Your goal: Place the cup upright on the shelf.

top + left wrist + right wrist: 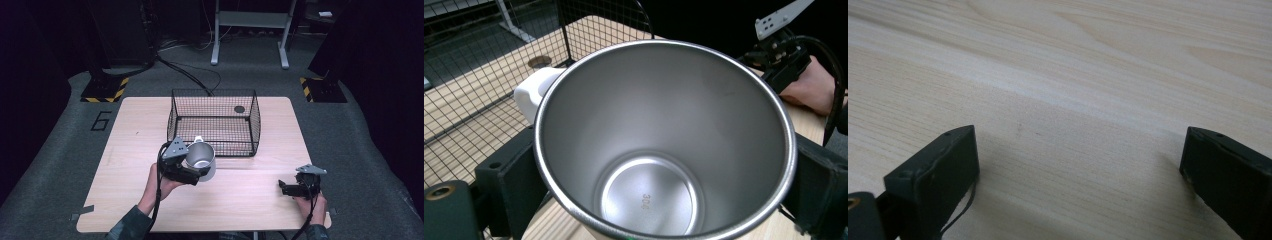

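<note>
Nearest me, my right gripper point(290, 188) sits low at the near right of the table point(250, 200), its jaws spread wide apart with nothing between them; in the right gripper view I see bare wood grain under and between the two black jaws. My right hand point(312, 206) holds it close to the table's front edge. Across from it, well apart to the left, my left gripper point(200, 175) is clamped on the cup point(201, 159), one jaw pressed against each side of its wall. In the left gripper view I look straight down into the cup point(664, 150): a steel inside, a bright rim, a small stamped mark on the bottom, and a white handle point(531, 92) sticking out on the side toward the basket. The cup is near the table's middle, just in front of the basket point(215, 122), and I cannot tell whether it rests on the wood or is lifted off it. The basket is black wire mesh, open on top, standing at the far middle of the table. Beyond the table lies grey floor point(350, 125) with cables and a white stand point(250, 30).
</note>
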Demonstrator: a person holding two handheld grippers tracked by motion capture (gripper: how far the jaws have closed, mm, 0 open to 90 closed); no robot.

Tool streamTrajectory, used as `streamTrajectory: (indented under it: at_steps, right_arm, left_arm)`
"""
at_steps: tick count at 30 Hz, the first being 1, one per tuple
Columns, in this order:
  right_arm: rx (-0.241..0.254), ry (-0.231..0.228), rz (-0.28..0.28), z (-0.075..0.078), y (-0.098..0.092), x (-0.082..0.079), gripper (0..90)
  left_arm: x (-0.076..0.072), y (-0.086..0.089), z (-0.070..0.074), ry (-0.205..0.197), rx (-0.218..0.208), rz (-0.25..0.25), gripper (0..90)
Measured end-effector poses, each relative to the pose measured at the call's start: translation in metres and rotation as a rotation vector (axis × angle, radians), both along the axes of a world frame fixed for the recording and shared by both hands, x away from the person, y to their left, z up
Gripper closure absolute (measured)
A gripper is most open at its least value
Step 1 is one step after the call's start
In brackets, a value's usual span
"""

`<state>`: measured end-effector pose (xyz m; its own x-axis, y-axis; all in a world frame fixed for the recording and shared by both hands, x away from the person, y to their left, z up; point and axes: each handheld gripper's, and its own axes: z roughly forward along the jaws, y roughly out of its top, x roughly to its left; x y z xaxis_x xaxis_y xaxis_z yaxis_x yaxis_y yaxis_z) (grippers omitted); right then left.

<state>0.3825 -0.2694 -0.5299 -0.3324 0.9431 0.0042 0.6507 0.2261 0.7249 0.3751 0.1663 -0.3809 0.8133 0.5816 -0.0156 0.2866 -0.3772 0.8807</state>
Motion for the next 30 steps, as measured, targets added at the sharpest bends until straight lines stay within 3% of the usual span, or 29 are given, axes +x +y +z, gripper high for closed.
streamTrajectory:
  at_steps: [20,30]
  right_arm:
    - [0.0,0.0,0.0,0.0,0.0,0.0,2.0]
    - [0.001,0.0,0.0,0.0,0.0,0.0,2.1]
  left_arm:
    - [0.022,-0.001,0.037,-0.046,-0.025,-0.006,7.5]
    - [0.034,-0.005,0.047,-0.055,-0.023,-0.006,7.4]
